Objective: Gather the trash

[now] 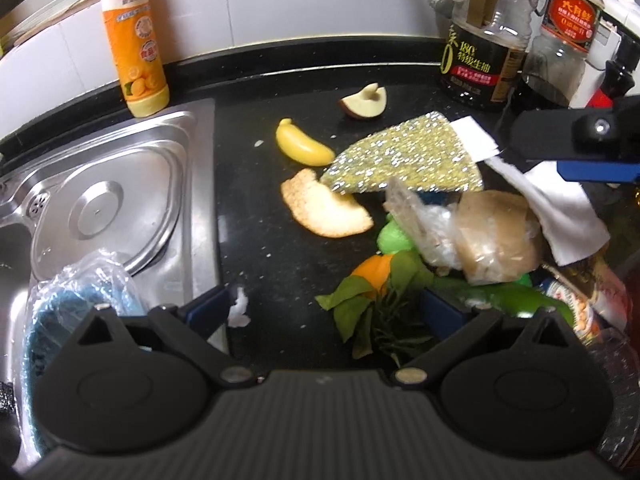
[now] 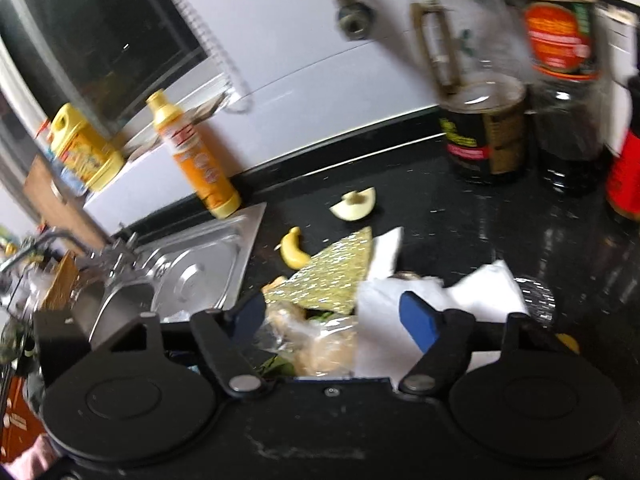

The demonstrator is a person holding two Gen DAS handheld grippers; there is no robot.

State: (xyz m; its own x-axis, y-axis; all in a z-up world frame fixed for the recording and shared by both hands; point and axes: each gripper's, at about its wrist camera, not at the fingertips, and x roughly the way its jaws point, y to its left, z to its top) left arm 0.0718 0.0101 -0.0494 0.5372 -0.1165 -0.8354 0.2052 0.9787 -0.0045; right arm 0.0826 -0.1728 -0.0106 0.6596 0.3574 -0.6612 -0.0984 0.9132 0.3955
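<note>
Black stone counter carries the trash heap I am working over. My left tongs hang wide apart above its near edge, nothing between the blue pads; a small white scrap lies just beside the left pad, and green leaves with an orange bit sit between the pads, untouched. My right tongs stand partly spread over the pile, with crumpled clear plastic around a brown lump and white paper between the fingers. The right blue pad lies against the paper, but the picture is blurred and I cannot tell whether the pads press on anything. From the left camera, the same right tongs come in from the right edge, low over the white paper.

Further back on the counter lie a glittery yellow scouring cloth, a curved piece of peel touching its lower corner, a small yellow banana and an apple wedge. A steel sink sits to the left, with a plastic bag in it. An orange detergent bottle stands at the wall behind the sink, and dark sauce bottles stand at the back right.
</note>
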